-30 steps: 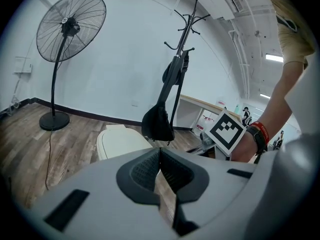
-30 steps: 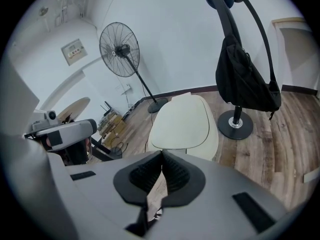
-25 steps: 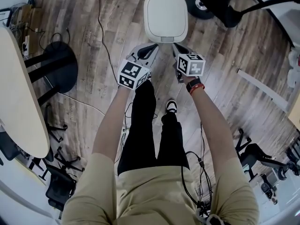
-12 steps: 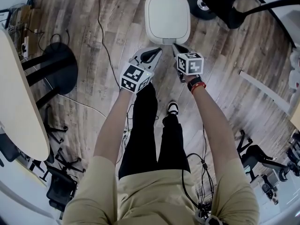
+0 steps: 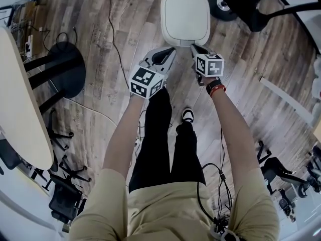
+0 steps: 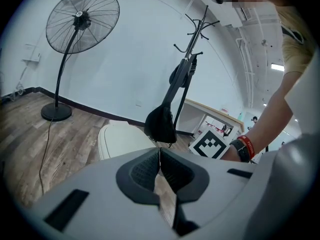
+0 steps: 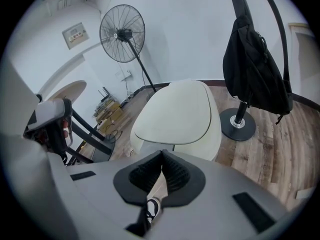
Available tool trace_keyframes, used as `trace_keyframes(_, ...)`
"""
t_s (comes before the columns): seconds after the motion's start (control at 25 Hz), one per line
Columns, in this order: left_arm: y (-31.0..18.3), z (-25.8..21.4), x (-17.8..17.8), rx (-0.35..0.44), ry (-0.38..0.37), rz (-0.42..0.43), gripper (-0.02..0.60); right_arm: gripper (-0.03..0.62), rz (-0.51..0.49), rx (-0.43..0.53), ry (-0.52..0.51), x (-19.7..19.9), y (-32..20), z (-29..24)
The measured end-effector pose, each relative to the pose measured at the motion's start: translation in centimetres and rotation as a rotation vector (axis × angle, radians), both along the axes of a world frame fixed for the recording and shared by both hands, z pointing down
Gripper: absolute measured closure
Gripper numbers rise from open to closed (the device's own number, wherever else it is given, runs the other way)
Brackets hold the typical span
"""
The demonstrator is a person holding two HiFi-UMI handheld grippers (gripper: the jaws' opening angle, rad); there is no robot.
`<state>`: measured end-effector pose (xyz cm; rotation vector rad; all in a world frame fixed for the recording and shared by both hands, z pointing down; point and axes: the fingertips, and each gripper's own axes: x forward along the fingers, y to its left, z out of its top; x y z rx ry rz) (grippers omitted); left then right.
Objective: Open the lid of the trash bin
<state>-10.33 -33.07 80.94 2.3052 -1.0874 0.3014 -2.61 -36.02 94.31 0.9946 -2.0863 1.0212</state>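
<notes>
Presently both hand-held grippers are empty, with the jaws brought fully together. The left gripper (image 6: 159,164) has its ribbed pads meeting along a thin seam with nothing between them, and the right gripper (image 7: 161,166) shows the same condition. In the head view both tips point forward and hover just short of the near edge of the trash bin (image 5: 185,16), apart from it, one to each side of its front centre. The bin stands on the wooden floor (image 5: 125,14) directly ahead of the person, and its lid (image 7: 175,111) is down flat. The lid appears to be a smooth, cream, moulded plastic shell with rounded corners. Expect it to be light and stiff, with a slick top surface that gives the pads little purchase. A raised block at the far edge is probably the hinge, so lift from the near front lip, where leverage is greatest. Either part the jaws and pinch that lip, or hook a closed tip under it. Whether the recess below the front lip hides a pedal or a catch cannot be told. The bin body probably weighs little and may slide or tip on the floor if pulled instead of lifted. A coat stand (image 7: 240,111) with a black bag (image 7: 255,64) stands just beside the bin, on its right.
</notes>
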Motion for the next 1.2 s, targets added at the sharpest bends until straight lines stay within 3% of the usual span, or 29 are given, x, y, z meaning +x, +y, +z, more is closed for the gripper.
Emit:
trace_keyframes(0.8, 0.5, 1.2, -0.7, -0.019, -0.053, 0.015, 0.557, 0.58, -0.013, 0.028, 0.052, -0.4, 0.3, 0.6)
trace_keyframes(1.2, 0.5, 2.1, -1.9, -0.046, -0.068, -0.026, 0.557, 0.58, -0.043, 0.028, 0.078, -0.3, 0.4, 1.0)
